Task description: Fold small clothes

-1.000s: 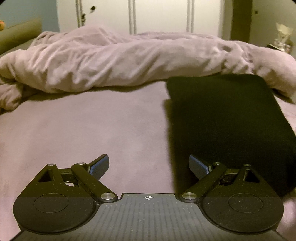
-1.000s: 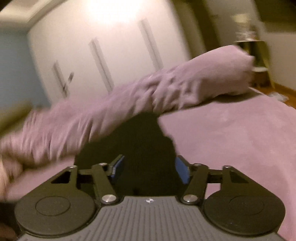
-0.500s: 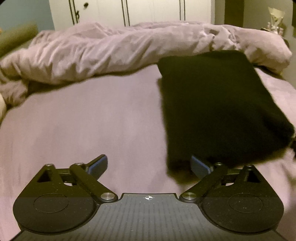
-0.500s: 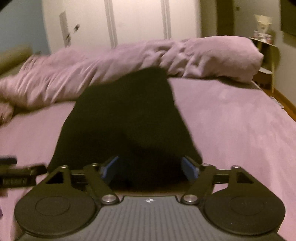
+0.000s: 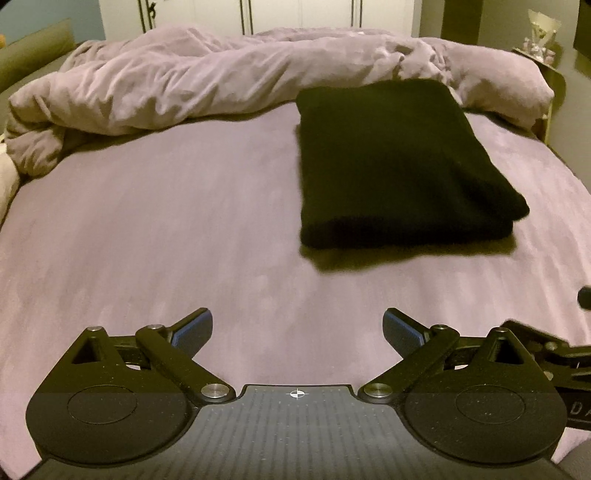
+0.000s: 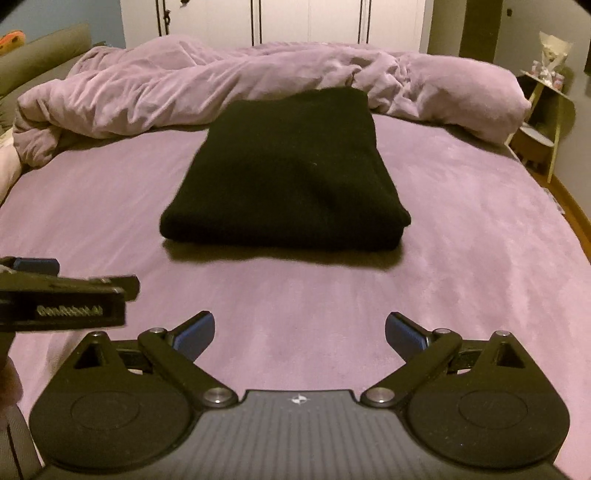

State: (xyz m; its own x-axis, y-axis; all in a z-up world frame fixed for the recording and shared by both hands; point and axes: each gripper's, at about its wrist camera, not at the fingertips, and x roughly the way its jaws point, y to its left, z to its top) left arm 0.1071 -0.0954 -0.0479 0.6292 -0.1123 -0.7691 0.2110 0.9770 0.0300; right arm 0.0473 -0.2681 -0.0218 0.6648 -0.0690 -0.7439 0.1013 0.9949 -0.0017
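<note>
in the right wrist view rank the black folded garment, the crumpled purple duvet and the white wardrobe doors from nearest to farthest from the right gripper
1. Black folded garment, straight ahead of the right gripper.
2. Crumpled purple duvet, behind it.
3. White wardrobe doors, back wall.

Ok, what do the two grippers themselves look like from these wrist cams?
Both match: the left gripper and right gripper have matte black linkage arms with silver pivot pins, round black discs either side of a ribbed grey body with a small crosshair mark, and blue fingertip pads. White lettering runs along the left gripper's side.
</note>
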